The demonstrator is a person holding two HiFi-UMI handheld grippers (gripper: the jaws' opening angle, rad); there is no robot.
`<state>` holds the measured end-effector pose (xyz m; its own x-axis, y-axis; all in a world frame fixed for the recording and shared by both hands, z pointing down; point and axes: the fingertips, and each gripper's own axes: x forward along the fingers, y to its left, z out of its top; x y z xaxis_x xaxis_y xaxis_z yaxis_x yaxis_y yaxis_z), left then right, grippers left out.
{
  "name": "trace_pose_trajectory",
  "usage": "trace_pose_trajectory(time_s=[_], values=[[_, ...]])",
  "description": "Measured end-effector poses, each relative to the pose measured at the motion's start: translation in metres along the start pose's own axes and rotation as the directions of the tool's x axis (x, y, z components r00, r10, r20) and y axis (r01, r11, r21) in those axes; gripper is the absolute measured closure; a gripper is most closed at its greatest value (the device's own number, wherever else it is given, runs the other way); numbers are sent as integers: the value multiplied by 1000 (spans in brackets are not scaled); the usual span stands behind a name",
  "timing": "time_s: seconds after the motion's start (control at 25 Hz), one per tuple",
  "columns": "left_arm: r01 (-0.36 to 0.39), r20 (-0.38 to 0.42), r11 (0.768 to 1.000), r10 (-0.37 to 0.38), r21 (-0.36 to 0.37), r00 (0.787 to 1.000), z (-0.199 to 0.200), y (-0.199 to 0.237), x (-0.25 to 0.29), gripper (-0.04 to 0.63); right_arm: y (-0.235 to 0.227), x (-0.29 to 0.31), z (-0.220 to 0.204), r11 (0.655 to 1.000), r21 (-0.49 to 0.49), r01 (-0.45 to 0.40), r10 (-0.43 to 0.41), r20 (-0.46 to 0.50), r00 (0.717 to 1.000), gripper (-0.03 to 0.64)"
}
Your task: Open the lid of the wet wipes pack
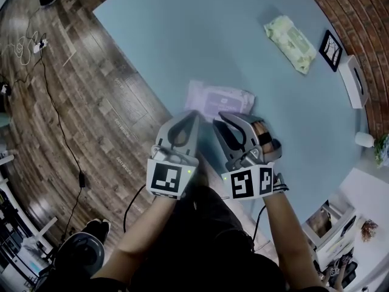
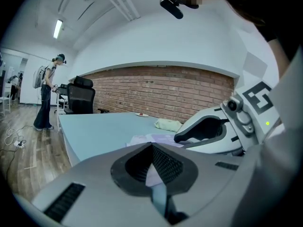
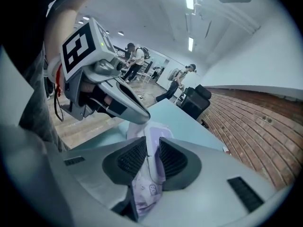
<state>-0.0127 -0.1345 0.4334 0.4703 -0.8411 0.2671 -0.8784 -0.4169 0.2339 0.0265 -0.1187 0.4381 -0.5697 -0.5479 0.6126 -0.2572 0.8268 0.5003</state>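
The purple wet wipes pack (image 1: pixel 222 99) lies flat on the blue worktop (image 1: pixel 182 35), close to its near edge, at 12 o'clock from both tongs. The left tongs (image 1: pixel 193 115) reach its near-left edge. In the left gripper view the left tongs (image 2: pixel 151 148) are drawn together to a point at the tips, with a pale strip of the pack (image 2: pixel 155 173) showing between the pads. The right tongs (image 1: pixel 220 117) meet the pack's near edge just beside the left pair, at its 3 o'clock. In the right gripper view the right tongs (image 3: pixel 150 145) are closed to a narrow slit and pinch the pack's purple film (image 3: pixel 150 174). A green wet wipes pack (image 1: pixel 290 43) lies well apart, at 2 o'clock from the purple one.
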Motion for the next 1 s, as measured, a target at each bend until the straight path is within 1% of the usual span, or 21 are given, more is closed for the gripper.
trace_pose_trajectory(time_s=[0.08, 0.16, 0.28, 0.36, 0.4, 0.48, 0.56, 0.68, 0.84, 1.0], values=[[-7, -11, 1000, 7, -3, 1000, 0, 3, 2, 585, -1, 2, 0, 999, 34, -8, 8, 10, 1000, 518], [-9, -10, 1000, 9, -1, 1000, 1, 5, 3, 584, -2, 4, 1, 997, 73, -36, 36, 11, 999, 517], [-11, -37, 999, 13, 48, 999, -1, 5, 4, 586, -4, 5, 3, 982, 154, -107, 106, 18, 994, 518], [-15, -44, 998, 18, 68, 999, -1, 5, 6, 584, -7, 3, 7, 978, 162, -130, 126, 36, 991, 541], [-17, -46, 997, 20, 72, 999, -1, 5, 7, 586, -10, 0, 11, 980, 156, -121, 114, 49, 992, 555], [-15, -52, 997, 20, 80, 998, -2, 5, 9, 586, -28, -8, 20, 983, 173, -65, 50, 90, 995, 576], [-13, -51, 997, 17, 78, 999, -2, 6, 8, 586, -50, -13, 27, 983, 179, -24, 5, 101, 995, 588], [-19, -49, 998, 22, 57, 999, -2, 7, 6, 585, -57, -11, 30, 988, 148, -44, 30, 91, 995, 589], [-4, -39, 999, 5, 40, 999, -2, 5, 7, 586, -57, -13, 27, 981, 183, -62, 44, 103, 994, 589], [7, 18, 1000, -6, -6, 1000, 4, 7, 8, 585, -56, -13, 28, 980, 184, -69, 48, 116, 992, 589]])
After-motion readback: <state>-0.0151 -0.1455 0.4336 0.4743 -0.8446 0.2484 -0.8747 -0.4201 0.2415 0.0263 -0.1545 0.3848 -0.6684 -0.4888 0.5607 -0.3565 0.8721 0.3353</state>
